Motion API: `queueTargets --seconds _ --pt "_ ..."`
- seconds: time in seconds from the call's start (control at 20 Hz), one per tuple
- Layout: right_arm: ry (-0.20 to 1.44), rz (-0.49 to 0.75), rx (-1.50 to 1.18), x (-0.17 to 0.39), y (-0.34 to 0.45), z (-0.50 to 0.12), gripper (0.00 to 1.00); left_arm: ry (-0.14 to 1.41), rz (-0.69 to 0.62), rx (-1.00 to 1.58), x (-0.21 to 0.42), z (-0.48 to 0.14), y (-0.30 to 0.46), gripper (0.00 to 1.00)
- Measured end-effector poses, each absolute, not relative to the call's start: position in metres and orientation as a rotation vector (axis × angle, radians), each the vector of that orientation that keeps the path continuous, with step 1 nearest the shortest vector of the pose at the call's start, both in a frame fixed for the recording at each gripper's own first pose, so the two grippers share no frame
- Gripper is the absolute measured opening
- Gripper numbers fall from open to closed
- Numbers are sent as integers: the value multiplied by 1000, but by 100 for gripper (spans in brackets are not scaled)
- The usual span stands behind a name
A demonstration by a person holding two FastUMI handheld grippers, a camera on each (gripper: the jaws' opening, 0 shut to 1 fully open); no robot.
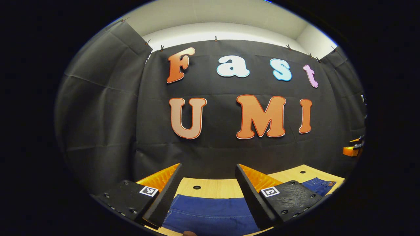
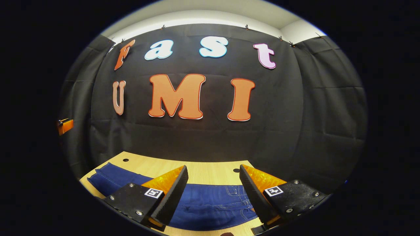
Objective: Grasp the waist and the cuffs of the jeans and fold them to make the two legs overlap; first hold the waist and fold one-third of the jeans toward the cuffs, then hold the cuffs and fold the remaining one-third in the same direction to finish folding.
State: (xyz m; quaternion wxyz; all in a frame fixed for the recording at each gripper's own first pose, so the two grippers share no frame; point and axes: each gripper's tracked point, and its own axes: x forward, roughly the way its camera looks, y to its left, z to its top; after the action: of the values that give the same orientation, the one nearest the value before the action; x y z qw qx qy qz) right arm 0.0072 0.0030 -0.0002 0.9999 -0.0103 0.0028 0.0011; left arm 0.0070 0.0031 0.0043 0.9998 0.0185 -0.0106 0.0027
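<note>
Dark blue jeans lie flat on a light wooden table. In the left gripper view, a plain leg part of the jeans (image 1: 210,213) spreads below my left gripper (image 1: 209,167), which hangs open above it with nothing between its fingers. The waist end (image 1: 320,185) shows at the far right. In the right gripper view, the jeans (image 2: 210,206) stretch from the leg at the left (image 2: 111,178) to the waist with pocket stitching (image 2: 244,208). My right gripper (image 2: 213,168) is open over the waist part, holding nothing.
The wooden table (image 2: 206,173) has small round holes (image 2: 125,160) and ends at the black cloth wall close behind the jeans. Another gripper's body (image 1: 352,149) shows at the right edge of the left gripper view and at the left edge (image 2: 65,125) of the right gripper view.
</note>
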Motion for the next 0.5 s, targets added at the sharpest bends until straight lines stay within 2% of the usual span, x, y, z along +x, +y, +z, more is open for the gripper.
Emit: queueTargets --seconds 0.05,0.25,0.45,0.5 --pt "5 5 -17 8 5 0 100 -23 10 49 7 4 4 96" --pt "21 24 -15 12 13 -5 96 -35 16 115 6 4 6 96" --pt "46 48 -15 18 22 -16 96 -11 18 320 7 -17 3 100" --pt "54 53 -11 19 25 -19 100 13 8 375 8 -30 2 100"
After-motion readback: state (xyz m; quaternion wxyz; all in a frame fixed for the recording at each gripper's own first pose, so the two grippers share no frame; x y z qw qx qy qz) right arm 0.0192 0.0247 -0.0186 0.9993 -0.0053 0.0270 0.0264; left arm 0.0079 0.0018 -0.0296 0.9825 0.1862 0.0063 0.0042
